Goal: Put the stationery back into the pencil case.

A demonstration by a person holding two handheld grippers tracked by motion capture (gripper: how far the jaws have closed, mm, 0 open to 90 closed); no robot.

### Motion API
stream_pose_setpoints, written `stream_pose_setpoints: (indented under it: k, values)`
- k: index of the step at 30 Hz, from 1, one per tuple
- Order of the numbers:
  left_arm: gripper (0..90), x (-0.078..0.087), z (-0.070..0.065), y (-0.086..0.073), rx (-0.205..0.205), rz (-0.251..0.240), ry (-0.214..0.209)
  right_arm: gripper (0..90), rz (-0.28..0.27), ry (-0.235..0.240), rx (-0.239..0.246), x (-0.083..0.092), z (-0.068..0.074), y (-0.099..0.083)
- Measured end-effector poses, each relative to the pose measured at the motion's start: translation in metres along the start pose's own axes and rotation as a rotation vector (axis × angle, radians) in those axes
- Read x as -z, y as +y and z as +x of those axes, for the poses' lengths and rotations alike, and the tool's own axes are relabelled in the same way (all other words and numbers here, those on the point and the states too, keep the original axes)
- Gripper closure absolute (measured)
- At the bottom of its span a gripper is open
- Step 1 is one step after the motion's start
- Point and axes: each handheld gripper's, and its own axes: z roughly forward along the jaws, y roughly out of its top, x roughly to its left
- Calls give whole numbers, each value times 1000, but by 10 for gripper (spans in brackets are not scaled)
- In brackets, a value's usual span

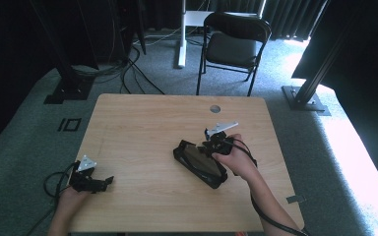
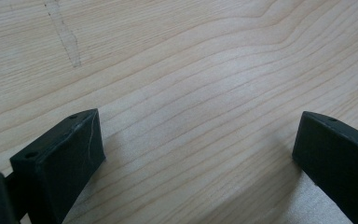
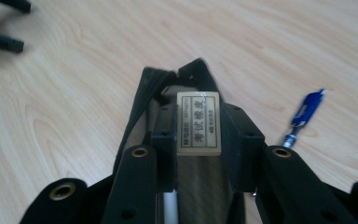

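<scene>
Eraser (image 3: pixel 199 122), a pale rectangular block with a printed label, sits clamped between the two pads of the right tongs (image 3: pixel 199 140), directly above the open mouth of a black pencil case (image 3: pixel 142 107) that lies on the wooden surface (image 1: pixel 142 128) right of centre. The step in hand appears to be placing the eraser into the case. To do it well, keep the block square between the pads, line its long side up with the case opening, lower it until it is inside the walls, and only then let the pads part; releasing early risks the block catching on the rim and tipping out. A blue pen (image 3: pixel 304 116) lies just beside the case on the surface and should not be nudged. The left tongs (image 1: pixel 94 180) rest near the surface's left front corner with jaws wide apart and nothing between them. The eraser label carries Chinese characters reading 考试橡皮 and what looks like "4B"; the smaller print is too fine to read.
</scene>
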Motion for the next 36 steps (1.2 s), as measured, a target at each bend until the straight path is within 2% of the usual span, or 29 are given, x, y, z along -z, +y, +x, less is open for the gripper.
stream_pose_setpoints:
  k: [16, 33, 36]
  values:
    - [21, 0, 0, 0, 0, 1, -1, 682, 120, 7, 36, -37, 11, -1]
    - [21, 0, 0, 0, 0, 1, 0, 682, 233, -27, 57, -66, 13, -3]
    - [21, 0, 0, 0, 1, 0, 0, 681, 246, -14, 55, -68, 14, -2]
